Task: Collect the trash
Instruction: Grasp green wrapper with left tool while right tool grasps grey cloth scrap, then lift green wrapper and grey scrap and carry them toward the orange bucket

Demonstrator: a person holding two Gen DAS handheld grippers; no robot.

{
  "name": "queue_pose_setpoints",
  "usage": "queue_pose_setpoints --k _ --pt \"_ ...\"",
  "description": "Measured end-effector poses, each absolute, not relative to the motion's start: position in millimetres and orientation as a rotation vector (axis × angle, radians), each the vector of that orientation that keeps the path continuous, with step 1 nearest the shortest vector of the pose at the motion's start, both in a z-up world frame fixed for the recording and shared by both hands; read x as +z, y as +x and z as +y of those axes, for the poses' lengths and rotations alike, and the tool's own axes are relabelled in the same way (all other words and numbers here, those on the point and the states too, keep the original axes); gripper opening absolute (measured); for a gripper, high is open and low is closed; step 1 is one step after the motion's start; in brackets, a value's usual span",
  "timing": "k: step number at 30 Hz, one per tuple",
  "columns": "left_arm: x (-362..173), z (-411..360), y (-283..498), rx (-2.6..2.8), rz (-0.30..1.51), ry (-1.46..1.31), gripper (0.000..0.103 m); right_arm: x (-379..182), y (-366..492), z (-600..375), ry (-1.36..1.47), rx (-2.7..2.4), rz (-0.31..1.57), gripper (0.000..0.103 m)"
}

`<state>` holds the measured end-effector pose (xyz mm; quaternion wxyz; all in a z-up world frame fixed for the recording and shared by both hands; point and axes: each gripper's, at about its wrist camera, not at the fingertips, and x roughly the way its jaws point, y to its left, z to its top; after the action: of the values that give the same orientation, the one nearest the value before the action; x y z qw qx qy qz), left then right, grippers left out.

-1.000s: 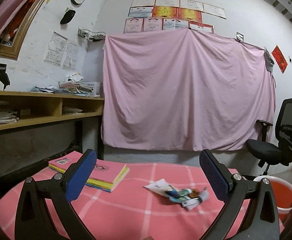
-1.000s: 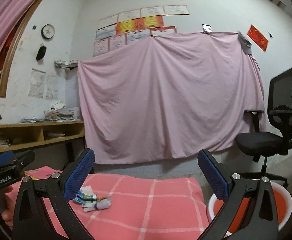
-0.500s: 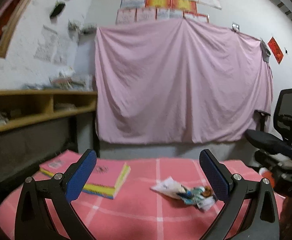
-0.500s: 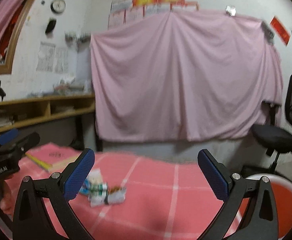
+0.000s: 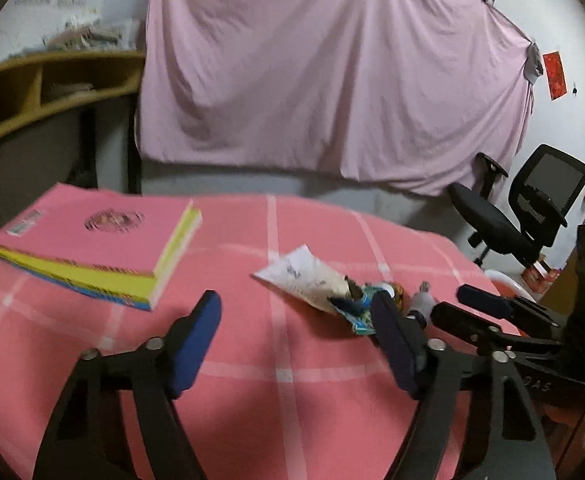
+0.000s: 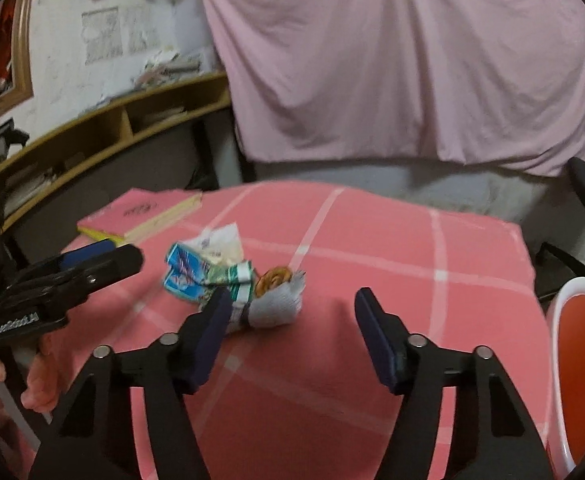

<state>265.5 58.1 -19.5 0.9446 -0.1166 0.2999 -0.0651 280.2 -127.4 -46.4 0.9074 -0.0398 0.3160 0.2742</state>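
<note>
Trash (image 6: pixel 232 280) is located mid-counter (image 6: pixel 412 280), beside a book (image 5: pixel 92 244). Both cameras are now tilted downward and positioned closer than a second ago. Left hand-held gripper (image 5: pixel 296 344) and right hand-held gripper (image 6: pixel 288 336) are held open, empty; pickup is judged imminent.

We see both views dim and flatly lit, colours muted, no glare. Soft shadows lie under the book (image 5: pixel 92 240) and beside the trash (image 6: pixel 228 276) ahead of the right hand-held gripper (image 6: pixel 288 336). Motion blur smears everything: the sheet (image 5: pixel 332 80) behind is soft, the shelf (image 6: pixel 112 120) streaked, wall papers unreadable. Fisheye distortion bows the shelf and desk (image 5: pixel 292 400) edge, and dark vignetting cuts the corners. The left hand-held gripper (image 5: pixel 296 344) is blurred too.
</note>
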Motion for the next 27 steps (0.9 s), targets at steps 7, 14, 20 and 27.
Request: queue_pose_setpoints --k 7,14,20,27 --pt "-24 47 276 -0.226 0.688 -0.239 0.041 -50 283 -122 -0.098 0.593 0.694 0.031" --pt "-30 37 293 -0.292 0.77 -0.285 0.019 -51 278 -117 -0.132 0.594 0.689 0.022" --pt "-24 41 292 -0.297 0.751 -0.314 0.003 -49 274 -123 -0.107 0.591 0.666 0.017" --pt "-13 40 277 -0.272 0.647 -0.29 0.001 -42 256 -128 -0.114 0.569 0.593 0.014"
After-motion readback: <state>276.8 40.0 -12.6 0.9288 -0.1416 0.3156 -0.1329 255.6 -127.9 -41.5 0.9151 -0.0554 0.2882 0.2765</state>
